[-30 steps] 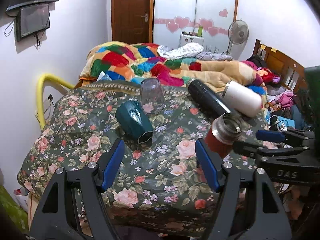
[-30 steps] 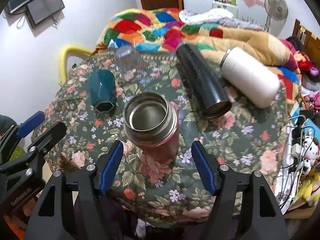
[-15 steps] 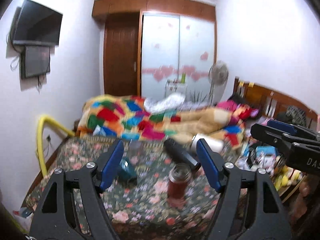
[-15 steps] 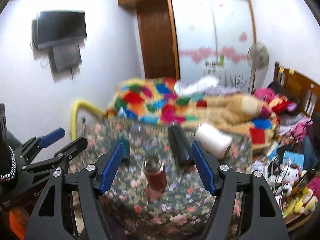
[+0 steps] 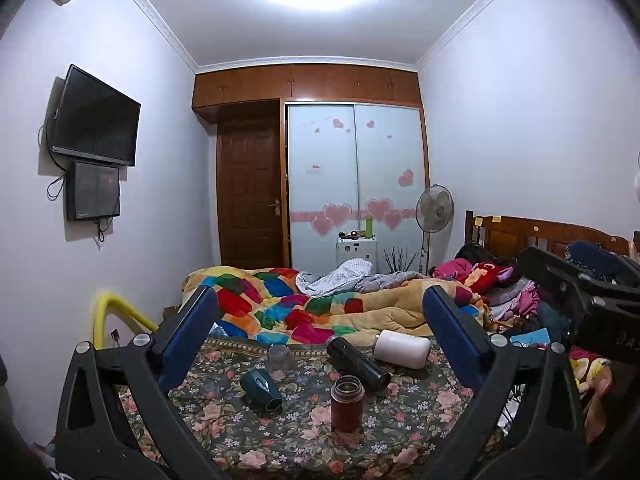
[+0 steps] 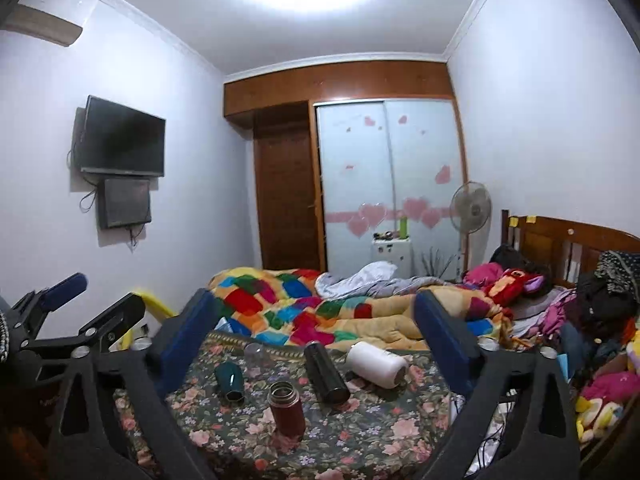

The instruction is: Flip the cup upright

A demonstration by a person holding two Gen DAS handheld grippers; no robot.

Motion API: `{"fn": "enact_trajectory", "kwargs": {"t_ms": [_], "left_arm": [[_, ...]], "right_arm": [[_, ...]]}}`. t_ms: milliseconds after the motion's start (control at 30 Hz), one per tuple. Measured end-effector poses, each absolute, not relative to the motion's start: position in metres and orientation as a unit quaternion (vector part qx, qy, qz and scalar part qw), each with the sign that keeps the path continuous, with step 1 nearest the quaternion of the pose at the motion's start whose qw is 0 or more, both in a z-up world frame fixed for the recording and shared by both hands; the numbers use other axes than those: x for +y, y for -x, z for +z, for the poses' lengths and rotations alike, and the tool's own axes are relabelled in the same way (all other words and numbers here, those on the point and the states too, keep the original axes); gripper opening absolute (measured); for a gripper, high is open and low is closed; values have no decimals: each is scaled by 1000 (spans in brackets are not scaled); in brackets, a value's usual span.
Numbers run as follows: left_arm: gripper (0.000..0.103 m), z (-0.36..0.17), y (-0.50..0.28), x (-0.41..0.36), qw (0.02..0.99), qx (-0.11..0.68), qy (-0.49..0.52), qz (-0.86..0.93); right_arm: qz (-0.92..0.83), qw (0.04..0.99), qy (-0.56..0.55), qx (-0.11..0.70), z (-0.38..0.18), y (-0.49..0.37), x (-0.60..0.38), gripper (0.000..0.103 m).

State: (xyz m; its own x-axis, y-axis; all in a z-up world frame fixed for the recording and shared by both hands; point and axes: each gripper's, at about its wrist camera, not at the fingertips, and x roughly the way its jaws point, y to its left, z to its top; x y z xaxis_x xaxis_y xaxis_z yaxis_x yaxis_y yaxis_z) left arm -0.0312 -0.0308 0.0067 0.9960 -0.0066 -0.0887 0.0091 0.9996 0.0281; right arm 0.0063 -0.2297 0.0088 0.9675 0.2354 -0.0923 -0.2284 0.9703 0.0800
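A red metal cup (image 5: 347, 404) stands upright, mouth up, on the floral table (image 5: 224, 432); it also shows in the right wrist view (image 6: 285, 409). A teal cup (image 5: 261, 389) (image 6: 229, 381), a black flask (image 5: 358, 364) (image 6: 326, 372) and a white flask (image 5: 402, 354) (image 6: 377, 364) lie on their sides. A clear glass (image 5: 279, 357) stands mouth down at the back. My left gripper (image 5: 320, 344) and right gripper (image 6: 316, 340) are open, empty, raised and well back from the table.
A bed with a patchwork quilt (image 5: 280, 304) lies behind the table. A yellow pipe (image 5: 108, 312) stands at the left wall. Toys and clothes (image 6: 600, 392) pile up at the right. The other gripper (image 5: 592, 280) shows at the right edge.
Both grippers have pulled up and far back from the table, leaving the red cup standing alone. The view now takes in the whole room.
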Motion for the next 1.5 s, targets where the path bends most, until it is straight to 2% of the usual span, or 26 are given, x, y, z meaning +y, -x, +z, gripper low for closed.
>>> {"fn": "enact_trajectory", "kwargs": {"t_ms": [1500], "left_arm": [[103, -10, 27, -22, 998, 65, 4, 4]], "right_arm": [[120, 990, -21, 77, 6, 9, -235, 103]]}}
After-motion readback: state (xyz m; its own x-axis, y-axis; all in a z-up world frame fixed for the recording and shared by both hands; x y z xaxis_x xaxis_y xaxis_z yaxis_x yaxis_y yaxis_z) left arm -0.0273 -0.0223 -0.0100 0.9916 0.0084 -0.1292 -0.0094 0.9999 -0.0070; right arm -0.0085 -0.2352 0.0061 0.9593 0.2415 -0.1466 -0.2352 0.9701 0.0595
